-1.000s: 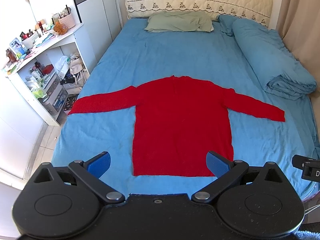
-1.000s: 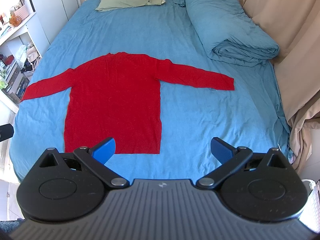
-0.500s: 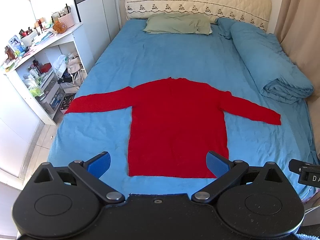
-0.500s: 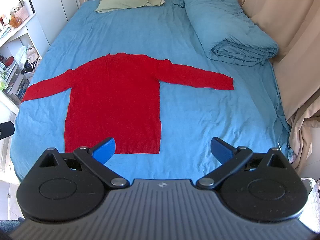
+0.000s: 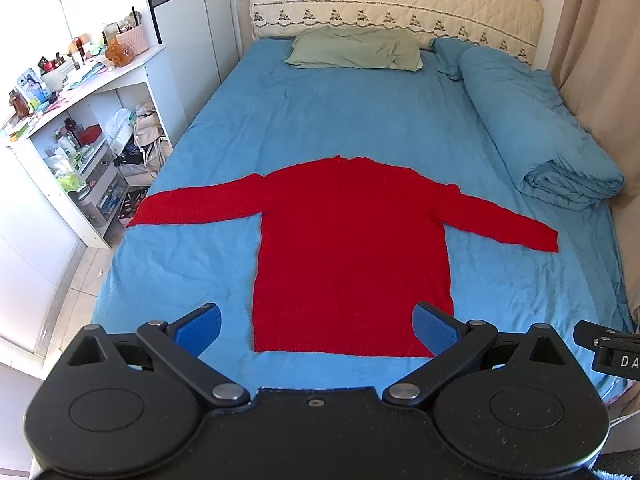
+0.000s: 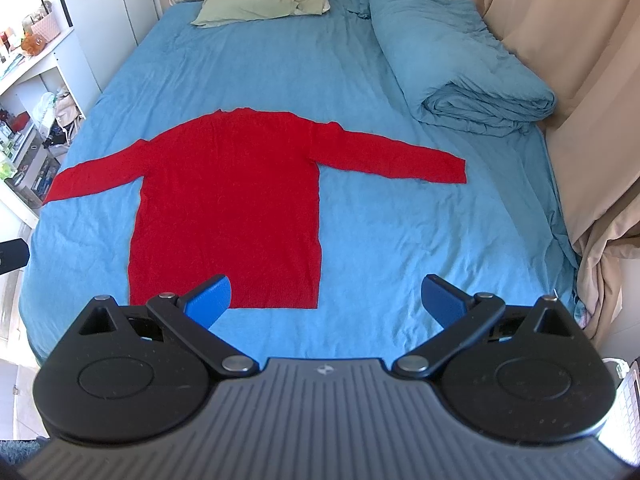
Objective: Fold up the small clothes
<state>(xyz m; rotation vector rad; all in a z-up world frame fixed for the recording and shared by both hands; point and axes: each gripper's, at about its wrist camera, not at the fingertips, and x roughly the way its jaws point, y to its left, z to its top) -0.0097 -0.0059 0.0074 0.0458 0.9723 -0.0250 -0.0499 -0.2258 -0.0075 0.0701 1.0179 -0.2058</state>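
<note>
Red sweater [image 5: 352,256] is laid flat on the blue bed sheet [image 5: 280,120], sleeves spread out to both sides, hem nearest the cameras. Left gripper [image 5: 318,330] and right gripper [image 6: 326,300] both have their blue pads wide apart (holding nothing), above the foot of the bed, clear of the fabric

My right gripper [image 6: 326,300] hangs above the foot of the bed [image 6: 400,240], blue fingers [image 6: 210,298] spread wide with nothing between them; a red sweater [image 6: 228,204] lies flat at eleven o'clock, both sleeves stretched out; a rolled blue duvet [image 6: 460,68] rests at one o'clock beside beige curtains [image 6: 560,80]; a green pillow [image 6: 260,4] lies at twelve.
</note>
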